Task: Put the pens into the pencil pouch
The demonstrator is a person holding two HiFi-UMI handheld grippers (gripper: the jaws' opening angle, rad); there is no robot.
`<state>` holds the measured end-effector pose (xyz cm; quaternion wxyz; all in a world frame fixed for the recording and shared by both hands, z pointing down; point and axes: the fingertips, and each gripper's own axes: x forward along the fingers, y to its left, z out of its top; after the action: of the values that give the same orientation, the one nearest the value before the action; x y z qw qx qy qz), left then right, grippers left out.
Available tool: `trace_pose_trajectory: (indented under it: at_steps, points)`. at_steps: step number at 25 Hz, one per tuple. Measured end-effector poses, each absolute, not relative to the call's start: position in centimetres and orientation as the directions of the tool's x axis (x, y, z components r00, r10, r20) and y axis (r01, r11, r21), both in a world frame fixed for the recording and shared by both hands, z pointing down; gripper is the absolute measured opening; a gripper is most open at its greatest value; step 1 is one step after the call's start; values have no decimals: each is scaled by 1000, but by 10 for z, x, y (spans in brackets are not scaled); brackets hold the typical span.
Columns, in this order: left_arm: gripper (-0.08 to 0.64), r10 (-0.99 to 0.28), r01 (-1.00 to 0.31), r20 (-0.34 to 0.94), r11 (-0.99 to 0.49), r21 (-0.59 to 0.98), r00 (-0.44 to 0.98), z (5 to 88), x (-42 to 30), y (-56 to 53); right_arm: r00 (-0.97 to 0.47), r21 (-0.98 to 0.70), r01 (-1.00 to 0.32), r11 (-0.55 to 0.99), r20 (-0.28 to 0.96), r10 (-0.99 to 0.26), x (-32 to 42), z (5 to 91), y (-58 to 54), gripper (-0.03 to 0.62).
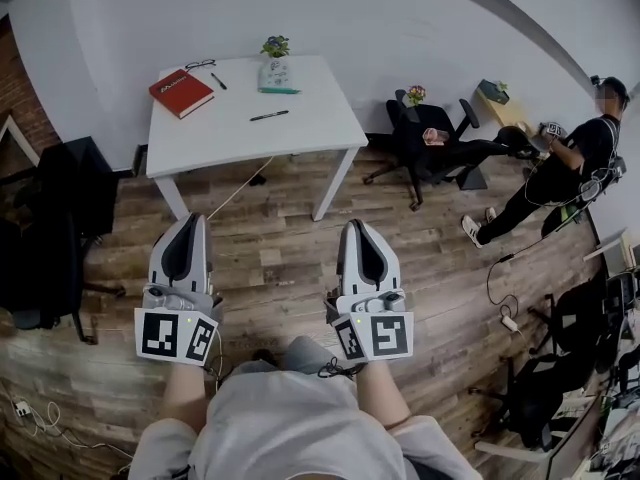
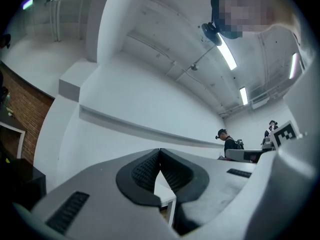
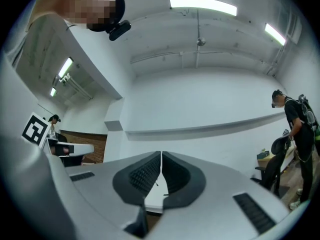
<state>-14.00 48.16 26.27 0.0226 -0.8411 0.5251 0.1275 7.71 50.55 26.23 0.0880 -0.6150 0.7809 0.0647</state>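
Note:
A white table [image 1: 230, 128] stands ahead of me across a wooden floor. On it lie a black pen [image 1: 268, 116] near the middle and a second pen [image 1: 218, 81] further back. A pale teal pouch [image 1: 276, 76] sits at the table's far edge with a small plant behind it. My left gripper [image 1: 191, 219] and right gripper [image 1: 356, 226] are held side by side over the floor, well short of the table, both shut and empty. In the left gripper view the pads of the left gripper [image 2: 160, 153] meet. Those of the right gripper [image 3: 161, 156] meet too.
A red book [image 1: 181, 93] and glasses [image 1: 200, 65] lie at the table's left. A black office chair [image 1: 432, 143] stands right of the table, and a person [image 1: 578, 158] stands beyond it. A dark chair [image 1: 55, 223] is at the left. Cables run across the floor.

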Motion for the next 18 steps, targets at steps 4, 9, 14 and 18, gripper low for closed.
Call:
trace_pose_trajectory:
  at_steps: [4,9,14,18]
  points:
    - [26,-882,-894,-240,-437,95,406,270,-141,468,-223,-29,-972,233,-190,-956,77,270,491,32]
    - [26,-899,-910,-234,-402,103,371,276,-145,438,-231,-24,-971,238,-169,-958,80,278,458,32]
    - [26,-906,-918,-230,-384,102,354,274,-142,392,-250,-28,-966,258,-153,-956,86,281,405,32]
    - [26,-907,-920,-241,-378,99,346,267,-130,351,-271,-17,-961,278,-166,-948,95,273,358,32]
